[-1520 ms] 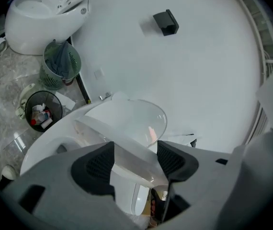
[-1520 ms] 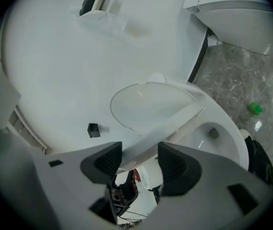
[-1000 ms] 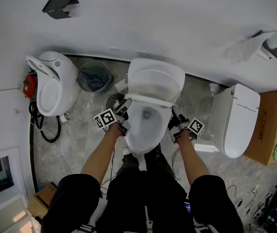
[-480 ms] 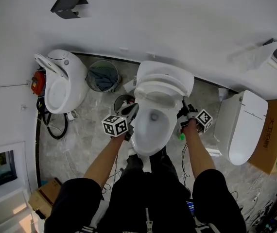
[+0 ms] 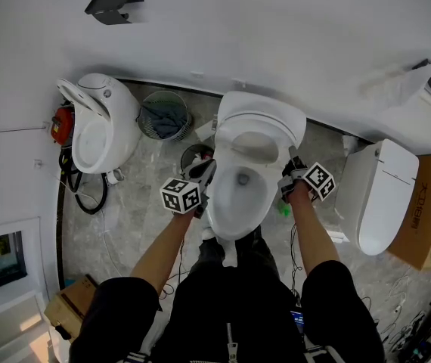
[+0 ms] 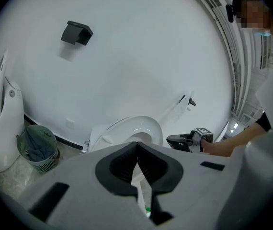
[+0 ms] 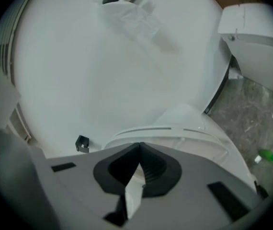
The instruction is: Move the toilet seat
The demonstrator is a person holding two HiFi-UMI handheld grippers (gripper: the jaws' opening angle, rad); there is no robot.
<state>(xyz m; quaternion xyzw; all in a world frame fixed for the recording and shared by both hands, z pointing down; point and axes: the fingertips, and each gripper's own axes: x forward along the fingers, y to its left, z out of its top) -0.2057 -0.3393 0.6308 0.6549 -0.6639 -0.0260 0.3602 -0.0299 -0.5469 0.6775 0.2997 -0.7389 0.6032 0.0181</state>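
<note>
Beside the bowl [image 5: 221,216], left tool [image 5: 205,170] and right tool [image 5: 290,168] are sitting shut, empty, flanking the seat [image 5: 229,129]; nudging it seems next

You have bright, even light with soft shadows, yet both gripper views warp, vignette and blur slightly.

The head view is looking steeply down on the toilet [image 5: 240,191] from above. Both gripper views are sitting low beside it, facing the wall [image 5: 276,36] and sharing that toilet.

Wall [image 5: 276,29] just behind toilet [image 5: 234,212], basket [image 5: 162,116] beside
</note>
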